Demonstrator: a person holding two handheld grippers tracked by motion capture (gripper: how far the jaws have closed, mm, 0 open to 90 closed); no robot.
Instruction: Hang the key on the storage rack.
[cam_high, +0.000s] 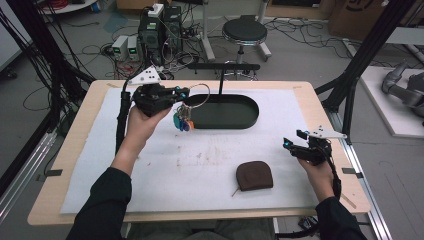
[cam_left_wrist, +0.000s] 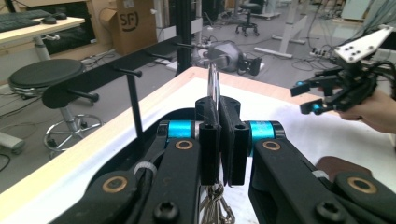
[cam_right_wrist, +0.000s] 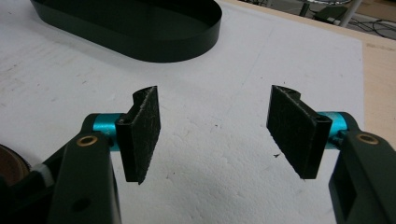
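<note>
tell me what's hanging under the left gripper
A bunch of keys with blue and teal tags dangles below the left gripper, whose jaws are shut on its big wire ring. How many keys there are cannot be told, since they overlap.

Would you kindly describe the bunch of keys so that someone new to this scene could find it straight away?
Start at the black oval tray at the far middle of the white mat. Just left of it, the left gripper holds a large wire ring in the air. The bunch of keys dangles beneath, with blue and green tags, unlike the brown pouch lying flat nearer the person.
</note>
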